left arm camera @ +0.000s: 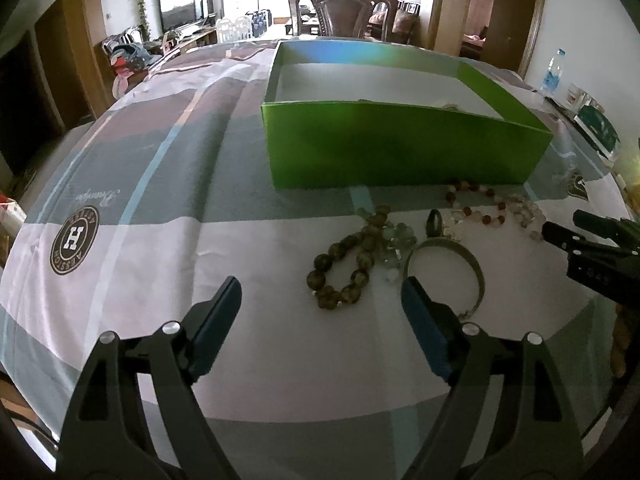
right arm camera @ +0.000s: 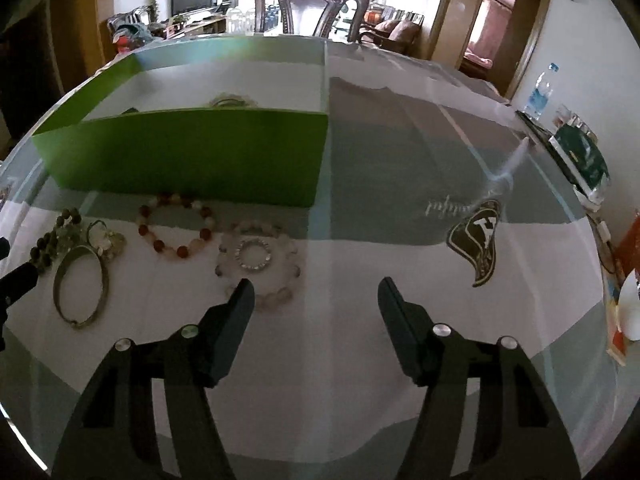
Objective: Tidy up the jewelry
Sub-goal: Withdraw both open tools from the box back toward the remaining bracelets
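A green open box (left arm camera: 396, 148) stands on the tablecloth, also in the right wrist view (right arm camera: 192, 152), with a pale bracelet (right arm camera: 230, 101) inside. In front of it lie a dark green bead bracelet (left arm camera: 344, 264), a metal bangle (left arm camera: 448, 268) (right arm camera: 82, 284), a red and white bead bracelet (left arm camera: 480, 204) (right arm camera: 176, 226), a clear bead bracelet (right arm camera: 260, 268) around a small sparkly ring (right arm camera: 253, 255), and a dark ring (left arm camera: 434, 222). My left gripper (left arm camera: 320, 300) is open and empty, just short of the dark beads. My right gripper (right arm camera: 316, 300) is open and empty, right of the clear bracelet; it shows in the left wrist view (left arm camera: 560, 230).
A checked tablecloth with round logos (left arm camera: 74, 240) covers the table (right arm camera: 400, 168). A wooden chair (left arm camera: 344, 8) stands at the far side. A water bottle (right arm camera: 540, 92), a dark green box (right arm camera: 584, 160) and small items lie along the right edge.
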